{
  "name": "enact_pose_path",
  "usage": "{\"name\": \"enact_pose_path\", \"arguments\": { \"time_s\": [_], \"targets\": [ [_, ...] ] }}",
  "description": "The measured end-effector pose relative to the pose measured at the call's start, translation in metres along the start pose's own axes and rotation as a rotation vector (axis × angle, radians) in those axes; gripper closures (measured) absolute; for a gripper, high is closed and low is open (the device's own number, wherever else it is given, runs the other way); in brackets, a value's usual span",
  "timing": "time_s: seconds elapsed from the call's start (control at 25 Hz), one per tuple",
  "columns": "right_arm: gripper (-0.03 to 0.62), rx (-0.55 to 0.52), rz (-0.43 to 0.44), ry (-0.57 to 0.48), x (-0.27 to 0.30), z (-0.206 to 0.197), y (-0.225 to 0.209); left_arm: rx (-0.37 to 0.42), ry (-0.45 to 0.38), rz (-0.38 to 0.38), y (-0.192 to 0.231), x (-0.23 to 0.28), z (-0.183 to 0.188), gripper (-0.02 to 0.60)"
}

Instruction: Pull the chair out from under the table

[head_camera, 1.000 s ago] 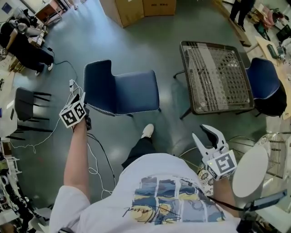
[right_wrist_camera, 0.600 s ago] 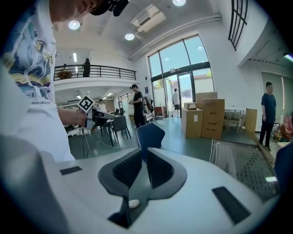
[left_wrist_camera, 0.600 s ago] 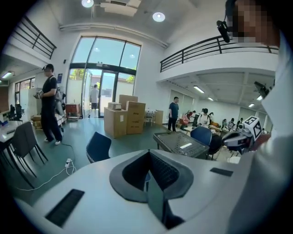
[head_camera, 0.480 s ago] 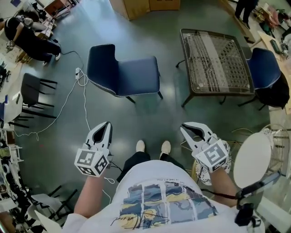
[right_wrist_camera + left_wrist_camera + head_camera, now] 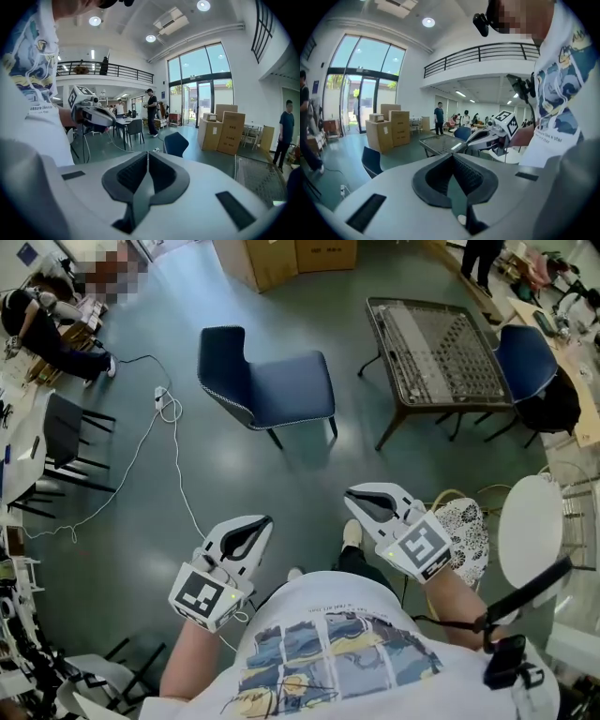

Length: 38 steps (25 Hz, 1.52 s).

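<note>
The blue chair (image 5: 272, 381) stands free on the floor, left of the mesh-topped table (image 5: 441, 401) and fully out from under it. Both grippers are held close to the person's body, well short of the chair. My left gripper (image 5: 265, 519) is shut with nothing in it; the left gripper view shows its pads (image 5: 461, 176) meeting, with the chair (image 5: 370, 161) and table (image 5: 440, 143) far beyond. My right gripper (image 5: 349, 495) has its jaws closing, tips together and nothing between them; the chair (image 5: 176, 143) shows beyond it.
A second blue chair (image 5: 525, 357) sits at the table's right side. A black chair (image 5: 61, 442) and a white cable (image 5: 159, 456) lie at the left. Cardboard boxes (image 5: 281, 254) stand at the back. A round white top (image 5: 525, 531) is near my right arm.
The left gripper left the chair's back, came back toward the body and shut. The right gripper's wide jaws came together and it swung left. The chair now lies farther off.
</note>
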State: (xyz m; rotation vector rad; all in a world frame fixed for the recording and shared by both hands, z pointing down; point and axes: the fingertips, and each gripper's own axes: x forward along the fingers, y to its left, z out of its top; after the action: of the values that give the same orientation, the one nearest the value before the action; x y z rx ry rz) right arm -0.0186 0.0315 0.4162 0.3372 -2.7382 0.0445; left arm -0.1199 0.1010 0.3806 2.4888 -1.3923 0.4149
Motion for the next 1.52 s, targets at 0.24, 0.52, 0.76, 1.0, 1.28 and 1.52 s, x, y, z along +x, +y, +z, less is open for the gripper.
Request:
{"name": "enact_pose_path", "arguments": {
  "time_s": [0.24, 0.52, 0.76, 1.0, 1.28, 1.52],
  "targets": [
    [0.572, -0.02, 0.001, 0.062, 0.021, 0.013, 0.13, -0.034, -0.064, -0.039, -0.026, -0.105, -0.046, 0.572],
    [0.572, 0.001, -0.011, 0.055, 0.01, 0.013, 0.217, -0.079, -0.049, -0.147, -0.055, -0.16, -0.076, 0.572],
    [0.573, -0.027, -0.039, 0.04, -0.021, 0.012, 0.249, -0.081, -0.053, -0.148, -0.088, -0.171, -0.085, 0.572],
    [0.576, -0.036, -0.068, 0.042, -0.079, -0.008, 0.259, -0.075, -0.038, -0.16, -0.134, -0.152, -0.087, 0.572],
    [0.577, 0.004, -0.113, 0.028, -0.156, -0.04, 0.254, -0.074, -0.014, -0.184, -0.207, -0.121, -0.081, 0.572],
    [0.577, 0.022, -0.112, 0.023, -0.184, -0.061, 0.253, -0.063, 0.015, -0.171, -0.241, -0.111, -0.086, 0.572]
  ]
}}
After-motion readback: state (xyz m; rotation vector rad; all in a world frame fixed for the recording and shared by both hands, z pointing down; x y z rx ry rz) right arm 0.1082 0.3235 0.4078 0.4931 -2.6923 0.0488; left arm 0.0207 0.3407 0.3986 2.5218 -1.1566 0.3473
